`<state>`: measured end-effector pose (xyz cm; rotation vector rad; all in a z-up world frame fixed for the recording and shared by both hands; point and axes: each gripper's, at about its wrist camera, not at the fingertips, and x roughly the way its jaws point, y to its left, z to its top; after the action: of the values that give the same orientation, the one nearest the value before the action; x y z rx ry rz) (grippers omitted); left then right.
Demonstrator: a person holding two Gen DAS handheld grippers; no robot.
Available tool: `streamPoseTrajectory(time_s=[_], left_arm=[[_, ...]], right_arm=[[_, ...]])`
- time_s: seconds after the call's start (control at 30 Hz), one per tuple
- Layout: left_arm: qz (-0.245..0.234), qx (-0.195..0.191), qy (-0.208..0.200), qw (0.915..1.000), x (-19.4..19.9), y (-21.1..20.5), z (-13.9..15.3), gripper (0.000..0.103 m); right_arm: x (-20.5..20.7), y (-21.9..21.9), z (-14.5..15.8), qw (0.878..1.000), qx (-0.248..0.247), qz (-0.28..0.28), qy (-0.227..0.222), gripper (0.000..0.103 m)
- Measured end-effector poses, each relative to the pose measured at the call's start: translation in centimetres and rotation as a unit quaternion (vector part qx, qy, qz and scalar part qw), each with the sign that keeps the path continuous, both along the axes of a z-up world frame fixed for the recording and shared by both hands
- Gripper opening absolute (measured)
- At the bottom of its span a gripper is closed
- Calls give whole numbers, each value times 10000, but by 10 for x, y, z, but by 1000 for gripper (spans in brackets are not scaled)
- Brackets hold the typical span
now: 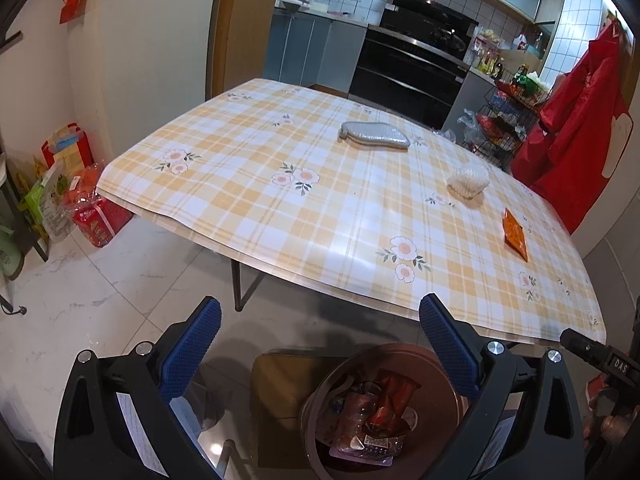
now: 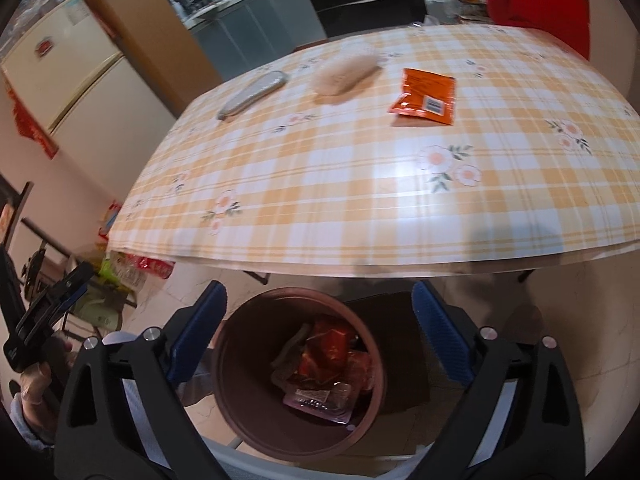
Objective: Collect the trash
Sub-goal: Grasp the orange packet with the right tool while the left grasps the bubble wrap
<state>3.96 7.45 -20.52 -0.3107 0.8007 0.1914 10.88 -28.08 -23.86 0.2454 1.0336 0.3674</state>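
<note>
A brown round bin [image 2: 240, 400] with several wrappers inside stands on the floor before the table; it also shows in the left wrist view [image 1: 440, 376]. My right gripper [image 2: 320, 304] is open and empty above the bin. My left gripper [image 1: 320, 316] is open and empty, above the floor beside the bin. On the checked tablecloth [image 2: 320, 200] lie an orange snack packet [image 2: 424, 96], a white foam net [image 2: 344, 72] and a silver pouch [image 2: 252, 94]. The left wrist view shows the packet [image 1: 515, 234], the net [image 1: 469, 180] and the pouch [image 1: 376, 134].
A fridge [image 1: 156, 56] stands to the left, with bags and packages [image 1: 68, 192] on the floor beside it. A kitchen counter and oven [image 1: 412, 64] lie behind the table. A wire rack [image 1: 500, 120] and a red garment [image 1: 576, 140] are at the right.
</note>
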Motion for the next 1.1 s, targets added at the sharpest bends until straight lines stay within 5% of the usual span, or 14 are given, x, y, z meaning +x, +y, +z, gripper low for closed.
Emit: streamPoseTrajectory(time_s=[0.8, 1.1], left_arm=[[-170, 43, 462, 9988, 33, -6, -35, 97], [-231, 143, 487, 9984, 62, -6, -42, 97]], right_arm=[[57, -24, -27, 9981, -445, -408, 147, 97], [150, -25, -29, 9965, -725, -400, -130, 97]])
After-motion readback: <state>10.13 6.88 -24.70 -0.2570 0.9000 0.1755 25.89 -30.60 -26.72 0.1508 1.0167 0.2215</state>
